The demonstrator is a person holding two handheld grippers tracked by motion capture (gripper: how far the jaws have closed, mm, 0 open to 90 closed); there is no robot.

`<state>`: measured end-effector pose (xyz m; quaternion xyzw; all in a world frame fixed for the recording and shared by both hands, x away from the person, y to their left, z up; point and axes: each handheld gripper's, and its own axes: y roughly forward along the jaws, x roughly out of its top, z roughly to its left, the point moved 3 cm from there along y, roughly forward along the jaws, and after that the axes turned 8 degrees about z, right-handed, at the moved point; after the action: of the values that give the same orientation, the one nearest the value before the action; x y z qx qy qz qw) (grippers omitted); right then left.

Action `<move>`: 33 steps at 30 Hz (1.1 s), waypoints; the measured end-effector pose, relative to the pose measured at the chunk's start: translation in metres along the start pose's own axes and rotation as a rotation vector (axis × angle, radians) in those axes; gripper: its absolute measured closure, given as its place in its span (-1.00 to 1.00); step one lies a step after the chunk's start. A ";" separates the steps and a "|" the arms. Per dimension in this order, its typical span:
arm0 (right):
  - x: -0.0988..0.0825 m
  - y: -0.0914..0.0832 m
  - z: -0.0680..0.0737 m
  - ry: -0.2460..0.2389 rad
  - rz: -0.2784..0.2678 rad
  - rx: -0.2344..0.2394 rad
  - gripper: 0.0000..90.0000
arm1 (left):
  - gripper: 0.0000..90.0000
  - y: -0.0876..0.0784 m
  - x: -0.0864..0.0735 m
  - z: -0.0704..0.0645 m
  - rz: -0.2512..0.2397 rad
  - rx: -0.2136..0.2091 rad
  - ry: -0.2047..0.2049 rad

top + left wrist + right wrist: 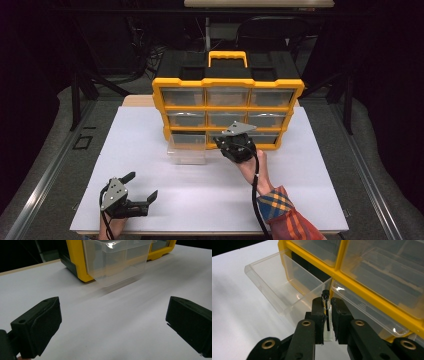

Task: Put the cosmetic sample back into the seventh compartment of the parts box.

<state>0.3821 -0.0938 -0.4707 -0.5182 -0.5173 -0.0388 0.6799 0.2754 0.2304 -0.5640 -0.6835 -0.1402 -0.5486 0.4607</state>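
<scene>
Pulled-out drawer (186,150) before organizer (227,107) on table (150,200), left of right tongs (234,145).

One organizer (227,107), nine drawers, two grippers.

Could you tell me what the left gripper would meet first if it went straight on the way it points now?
Probably the pulled-out clear drawer of the yellow organizer. The left gripper has open jaws, with only bare white table before that drawer, though depth is hard to judge.
</scene>
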 end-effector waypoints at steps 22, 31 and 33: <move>0.026 0.002 0.008 -0.035 -0.022 0.004 0.79 | -0.99 0.000 0.000 0.000 -0.001 0.001 0.000; 0.033 0.004 0.013 -0.053 -0.024 0.007 0.79 | -1.00 0.000 0.000 0.000 0.001 -0.001 0.001; 0.035 0.005 0.015 -0.058 -0.027 0.009 0.79 | -1.00 0.000 0.000 0.000 0.001 -0.002 0.000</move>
<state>0.3911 -0.0636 -0.4486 -0.5089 -0.5441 -0.0304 0.6664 0.2757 0.2302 -0.5643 -0.6840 -0.1390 -0.5487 0.4603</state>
